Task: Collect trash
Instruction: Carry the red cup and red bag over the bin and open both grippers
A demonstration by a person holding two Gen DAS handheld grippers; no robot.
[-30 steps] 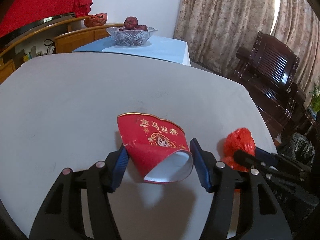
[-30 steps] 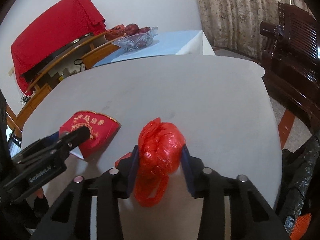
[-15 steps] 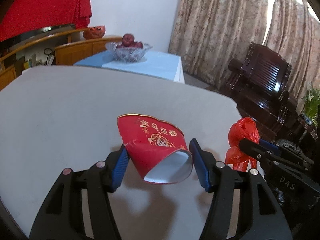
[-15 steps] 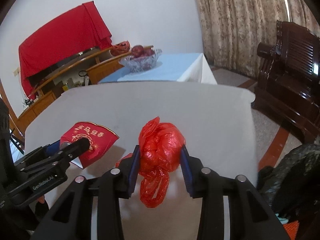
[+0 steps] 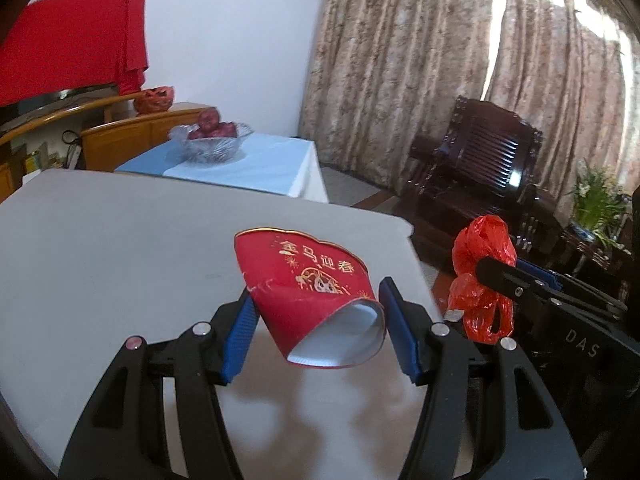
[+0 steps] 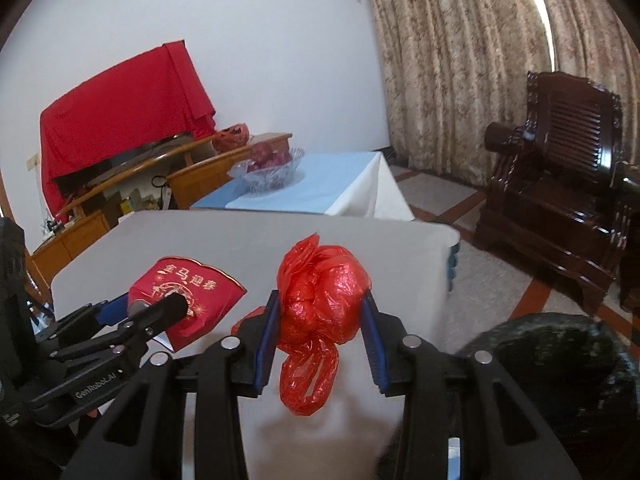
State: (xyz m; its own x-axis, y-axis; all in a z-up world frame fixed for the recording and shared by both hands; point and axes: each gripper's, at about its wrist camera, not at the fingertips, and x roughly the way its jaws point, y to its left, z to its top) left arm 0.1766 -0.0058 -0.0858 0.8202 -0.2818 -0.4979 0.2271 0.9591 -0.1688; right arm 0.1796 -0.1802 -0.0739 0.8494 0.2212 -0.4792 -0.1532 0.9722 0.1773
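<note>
Black hand-held left gripper (image 5: 314, 322) with blue ribbed pads clamps a flattened red paper cup (image 5: 308, 296) printed with gold Chinese characters, its white inside facing the camera, held clear above the large grey table (image 5: 100, 248) so that a shadow falls on the surface below. To its right, the black hand-held right gripper (image 6: 320, 332), also blue-padded, is closed on a crumpled red plastic bag (image 6: 320, 308), whose knotted tail hangs loose beneath the pads, likewise off the tabletop and near the table's right edge. Seen from the right wrist, the cup sits to the left of the bag, the two well apart and not touching; seen from the left wrist, the bag shows to the right of the cup, against the room beyond the table's corner. Patterned beige curtains (image 5: 460, 80) fill the far wall on the right, sunlight breaking through at the top. A dark carved wooden armchair (image 6: 560, 184) stands before them on the tiled floor. A red cloth (image 6: 120, 120) drapes over something on a curved wooden sideboard (image 6: 132, 184) at the left. Behind the grey table, a smaller table with a pale blue cloth (image 5: 256, 168) carries a cut-glass bowl (image 5: 208, 144) of dark red fruit. A dark, speckled bag-like mass (image 6: 552, 368) lies low at the right wrist view's lower right corner.
</note>
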